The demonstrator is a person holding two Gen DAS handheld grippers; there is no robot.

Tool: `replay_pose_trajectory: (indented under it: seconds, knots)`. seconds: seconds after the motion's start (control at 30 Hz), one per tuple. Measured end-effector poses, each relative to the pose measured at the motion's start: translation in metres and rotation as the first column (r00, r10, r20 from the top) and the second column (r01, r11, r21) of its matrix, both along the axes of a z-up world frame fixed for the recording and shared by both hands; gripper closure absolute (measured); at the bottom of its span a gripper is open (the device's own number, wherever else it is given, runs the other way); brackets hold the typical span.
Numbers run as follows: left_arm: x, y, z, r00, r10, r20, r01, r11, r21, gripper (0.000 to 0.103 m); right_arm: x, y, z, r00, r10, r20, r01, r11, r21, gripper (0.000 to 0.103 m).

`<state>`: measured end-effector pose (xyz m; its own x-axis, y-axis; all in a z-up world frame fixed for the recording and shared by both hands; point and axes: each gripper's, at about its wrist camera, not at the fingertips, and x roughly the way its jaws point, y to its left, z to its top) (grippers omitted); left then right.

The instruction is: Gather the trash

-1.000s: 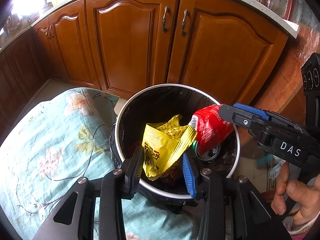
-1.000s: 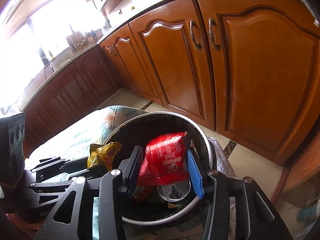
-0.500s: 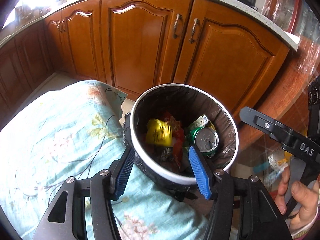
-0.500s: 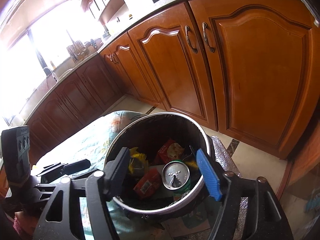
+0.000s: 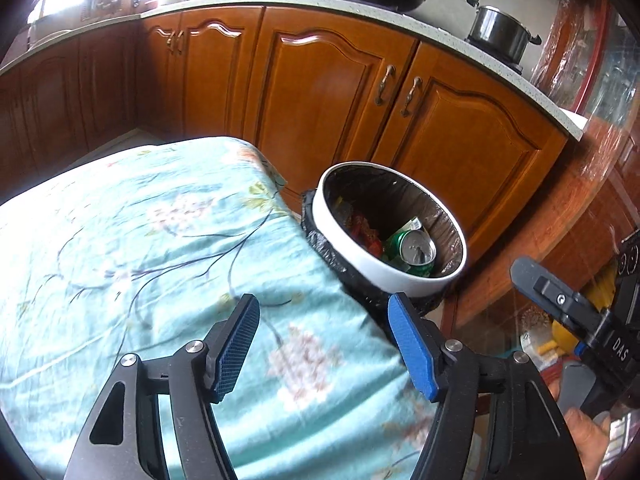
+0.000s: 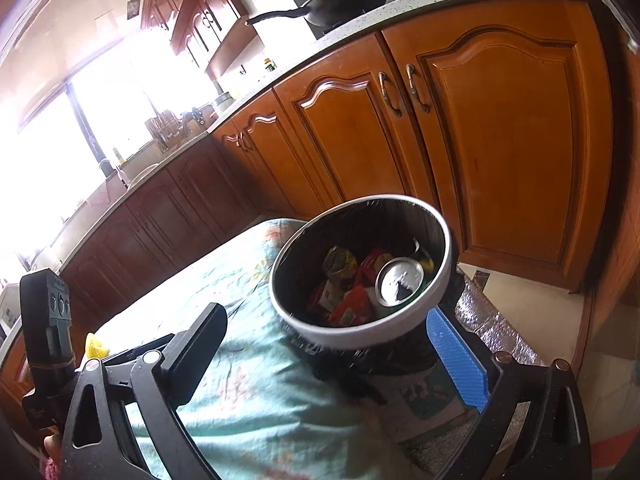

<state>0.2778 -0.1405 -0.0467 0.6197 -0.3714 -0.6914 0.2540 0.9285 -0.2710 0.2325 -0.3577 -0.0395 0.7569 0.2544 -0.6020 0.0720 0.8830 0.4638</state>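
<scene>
A round white-rimmed trash bin [image 5: 404,276] with a black liner stands beside the table; it also shows in the right wrist view [image 6: 360,332]. Inside lie a green can [image 5: 416,250], its silver top [image 6: 400,280] visible, a yellow wrapper [image 6: 340,262] and red wrappers [image 6: 348,308]. My left gripper [image 5: 326,344] is open and empty over the floral cloth, short of the bin. My right gripper [image 6: 340,356] is open and empty, held above the bin's near side. The right gripper also appears at the edge of the left wrist view [image 5: 560,304].
A table with a teal floral cloth [image 5: 140,248] lies left of the bin. Wooden cabinet doors [image 5: 320,92] stand behind it under a countertop with a wok [image 6: 340,2] and a pot [image 5: 500,34]. Tiled floor [image 6: 532,304] lies right of the bin.
Both grippers opened and dropped the yellow and red wrappers into the bin, then pulled back and up from it. The left gripper moved leftward over the cloth.
</scene>
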Motion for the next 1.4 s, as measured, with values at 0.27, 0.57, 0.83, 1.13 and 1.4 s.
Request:
replay_pose_trajectory:
  seconds: [0.27, 0.57, 0.83, 1.13, 1.4]
  knots:
    - [-0.062, 0.038, 0.001, 0.992, 0.085, 0.097, -0.081, 0.996, -0.040, 0.029, -0.046, 0.032, -0.002, 0.998, -0.043, 0.055, 0.043, 0.999, 0.011, 0.001]
    - [-0.119, 0.052, 0.012, 0.960, 0.129, 0.249, -0.128, 0.992, -0.019, 0.015, -0.081, 0.054, 0.020, 0.980, -0.059, 0.188, 0.074, 0.994, -0.075, 0.000]
    - [-0.168, 0.049, 0.020, 0.890, 0.177, 0.421, -0.211, 0.977, 0.033, 0.001, -0.112, 0.079, 0.050, 0.923, -0.043, 0.384, 0.161, 0.946, -0.281, 0.000]
    - [-0.171, 0.042, 0.008, 0.894, 0.162, 0.419, -0.214, 0.974, 0.080, 0.001, -0.109, 0.081, 0.034, 0.941, -0.038, 0.337, 0.137, 0.951, -0.276, 0.000]
    - [-0.164, 0.048, 0.010, 0.898, 0.173, 0.405, -0.223, 0.971, 0.080, 0.001, -0.110, 0.081, 0.031, 0.945, -0.042, 0.325, 0.135, 0.953, -0.270, 0.000]
